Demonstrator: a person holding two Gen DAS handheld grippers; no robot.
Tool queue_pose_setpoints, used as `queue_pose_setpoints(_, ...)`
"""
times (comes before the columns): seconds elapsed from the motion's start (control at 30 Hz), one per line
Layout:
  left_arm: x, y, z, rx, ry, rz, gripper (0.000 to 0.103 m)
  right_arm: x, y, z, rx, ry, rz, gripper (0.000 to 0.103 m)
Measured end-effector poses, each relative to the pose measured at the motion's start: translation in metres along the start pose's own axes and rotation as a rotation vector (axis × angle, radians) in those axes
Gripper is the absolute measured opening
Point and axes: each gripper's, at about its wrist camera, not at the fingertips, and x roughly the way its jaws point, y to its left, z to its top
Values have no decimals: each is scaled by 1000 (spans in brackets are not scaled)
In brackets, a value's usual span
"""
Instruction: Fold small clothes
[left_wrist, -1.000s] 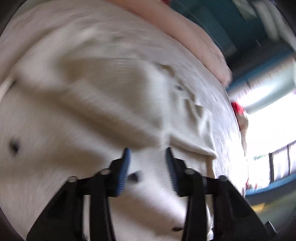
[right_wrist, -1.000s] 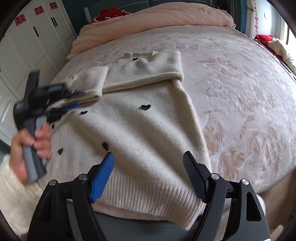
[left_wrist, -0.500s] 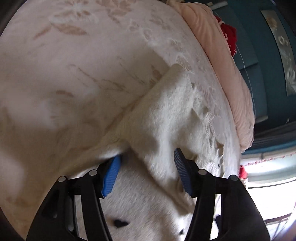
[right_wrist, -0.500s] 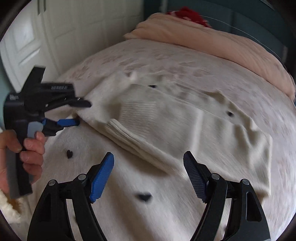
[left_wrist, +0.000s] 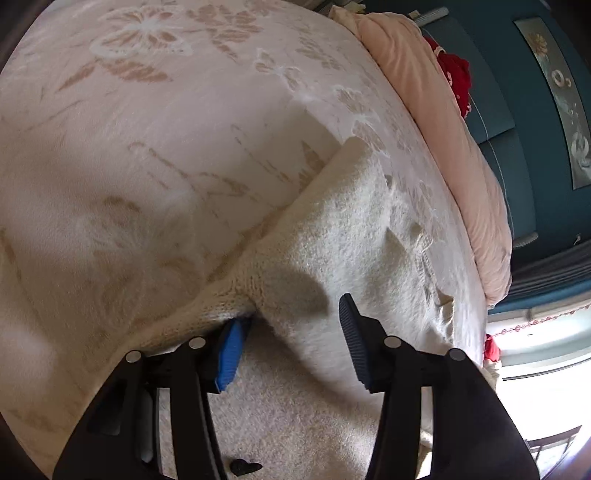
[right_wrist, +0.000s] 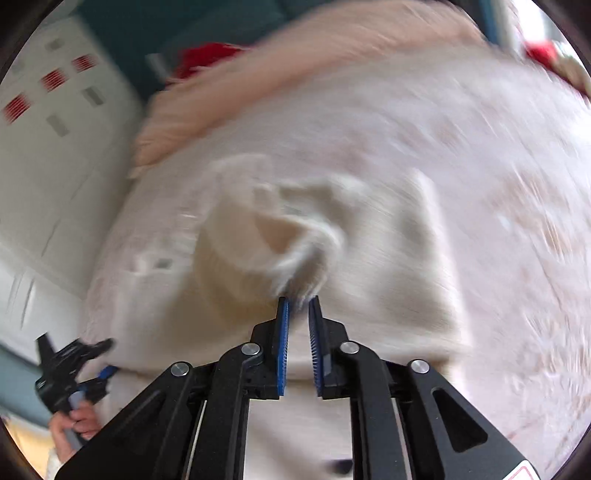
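Note:
A cream knit sweater (left_wrist: 343, 236) with small black hearts lies on the bed, its sleeves folded in. My left gripper (left_wrist: 291, 332) is open, its jaws straddling a folded sleeve edge at the sweater's side, one blue pad under the fold. In the blurred right wrist view, my right gripper (right_wrist: 298, 306) is shut on a raised fold of the sweater (right_wrist: 295, 240) near its middle. The left gripper also shows in the right wrist view (right_wrist: 88, 358), at the sweater's left edge.
The bed has a pale pink floral cover (left_wrist: 147, 129) and a rolled peach duvet (left_wrist: 454, 147) at the head, with red cloth (left_wrist: 456, 79) behind. White wardrobe doors (right_wrist: 48, 155) stand left of the bed. A bright window (left_wrist: 535, 369) lies beyond the bed.
My right gripper closed from wide open onto a fold of the sweater and is moving fast. My left gripper slid further in along the folded sleeve edge.

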Motion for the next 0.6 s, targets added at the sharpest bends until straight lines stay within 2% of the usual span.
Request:
queue_pose_setpoints(0.1,-3,3,-4,-78,-16,-25,54,19,-21,-10,11,76,-26,18)
queue_pose_setpoints(0.17,-4,7,-3,-144,-12,-51,54,22,-23,-11,49,75,32,44)
queue_pose_setpoints(0.2,-4,9,-2,-173,-6,-60,54,21,-21,-11,61,61,58,62)
queue_pose_setpoints(0.23,-4,10,-1,-193,-3,-64,54,20,-19,-9,77,40,77,73)
queue_pose_setpoints(0.33,-5,9,4,-215,-5,-79,52,27,-19,2,147,21,130,75)
queue_pose_setpoints(0.37,-6,8,5,-217,-10,-86,47,32,-21,7,186,21,146,71)
queue_pose_setpoints(0.4,-7,5,6,-208,-12,-95,36,36,-21,11,201,18,157,59)
queue_pose_setpoints(0.43,-7,-1,8,-188,-11,-81,29,45,-17,16,189,24,149,14)
queue_pose_setpoints(0.47,-8,-4,9,-177,-15,-74,10,54,-11,22,163,64,109,11)
queue_pose_setpoints(0.5,-12,-9,11,-165,-25,-70,6,55,-7,29,162,78,106,10)
queue_pose_setpoints(0.53,-20,-15,14,-154,-51,-104,6,41,1,39,145,37,149,9)
queue_pose_setpoints(0.6,-48,-30,19,-96,-134,-174,6,-13,26,63,84,-107,263,9)
